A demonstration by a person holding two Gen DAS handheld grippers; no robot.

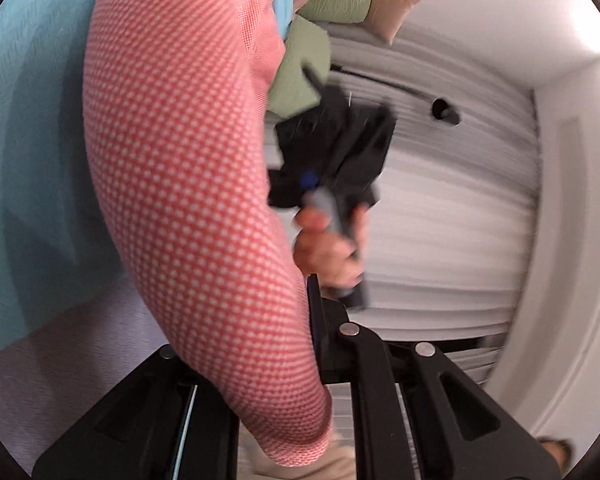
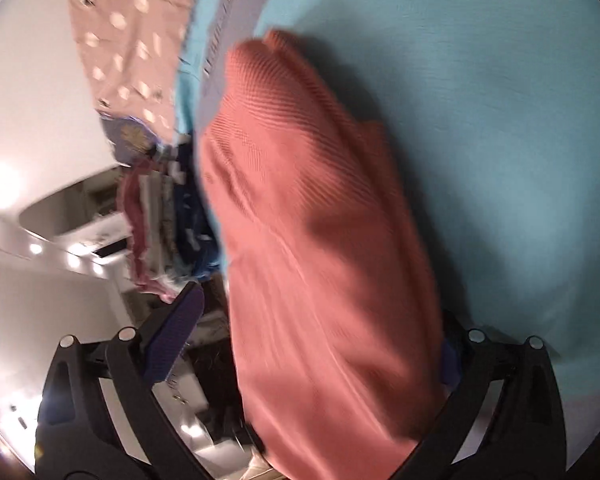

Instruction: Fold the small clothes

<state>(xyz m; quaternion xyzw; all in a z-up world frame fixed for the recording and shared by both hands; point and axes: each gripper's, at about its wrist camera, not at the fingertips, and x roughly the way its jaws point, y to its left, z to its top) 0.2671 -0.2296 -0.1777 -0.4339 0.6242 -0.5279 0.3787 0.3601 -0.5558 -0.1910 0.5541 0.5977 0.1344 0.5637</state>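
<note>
- Nearest to us in the left wrist view, the left tongs (image 1: 284, 412) have a pink dotted garment (image 1: 180, 152) running up between their two black fingers; the cloth fills the gap, so we judge them closed on it, though the pinch itself is hidden by the fabric.
- In the right wrist view the same garment (image 2: 320, 240) rises out of the right tongs (image 2: 308, 368). One blue-padded finger (image 2: 176, 336) stands clear of the cloth on one side, the other is mostly covered, so we cannot tell whether these tongs grip it or only straddle it.
- The relation that counts: the garment's long axis runs straight away from both tongs, along their fingers, hanging as one thick, bunched band, not spread flat. Both hands are at the same near end, so neither is clearly nearer to the far end.
- Beyond it in the left view we see the person's right hand (image 1: 328, 252) around the other tool's handle, blurred with motion.
- Behind lies the turquoise sheet (image 2: 500, 120) of a bed, where we judge the garment should be laid out.
- Farthest, a dotted pink cloth (image 2: 128, 40) and green cushions (image 1: 300, 72).
</note>
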